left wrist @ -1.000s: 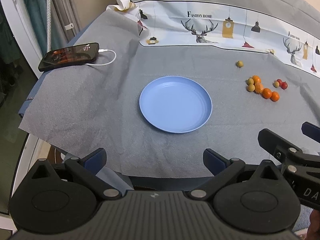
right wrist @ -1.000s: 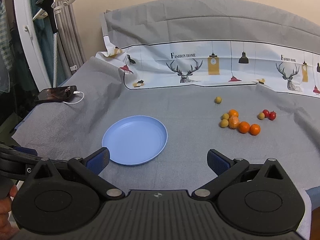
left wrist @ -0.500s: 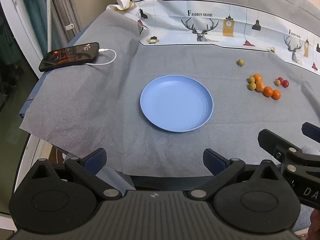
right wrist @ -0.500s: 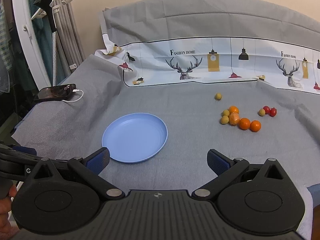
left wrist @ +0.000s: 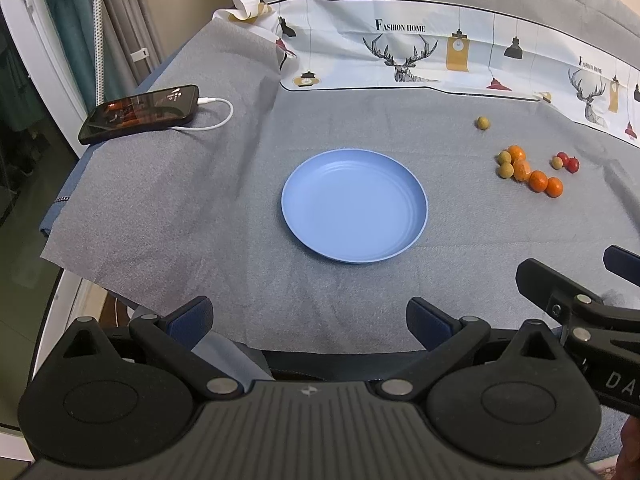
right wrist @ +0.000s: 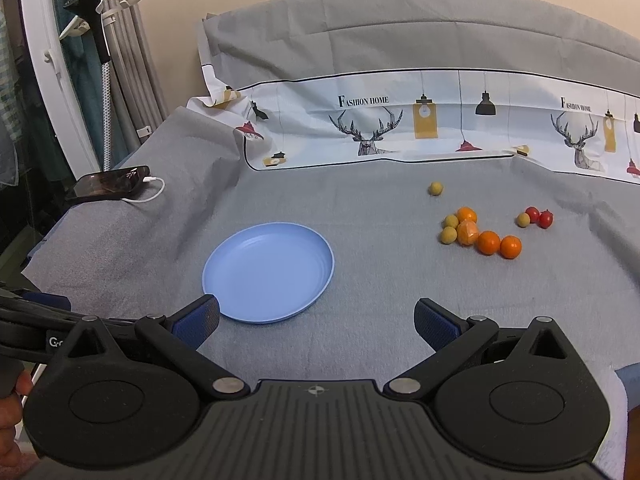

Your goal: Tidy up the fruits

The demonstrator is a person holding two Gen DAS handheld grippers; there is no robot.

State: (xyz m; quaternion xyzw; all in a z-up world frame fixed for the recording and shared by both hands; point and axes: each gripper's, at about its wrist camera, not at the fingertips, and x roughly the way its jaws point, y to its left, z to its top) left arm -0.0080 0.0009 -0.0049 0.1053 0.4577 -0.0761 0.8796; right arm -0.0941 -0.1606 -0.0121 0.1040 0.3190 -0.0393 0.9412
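Left wrist view looks down on a blue plate (left wrist: 354,206) sitting bare on the grey cloth (left wrist: 200,200), with the left gripper (left wrist: 308,318) hovering at the near edge, jaws spread wide and holding nothing. Off to the right, well apart from the plate, the fruits lie loose on the cloth: small oranges (right wrist: 489,242) touching in a cluster with yellowish-green round fruits (right wrist: 448,235), two red ones (right wrist: 539,216) nearby, one green fruit (right wrist: 436,188) alone behind. The right gripper (right wrist: 316,320) is likewise spread wide and empty near the plate's front rim. A charging phone (left wrist: 140,119) rests far left.
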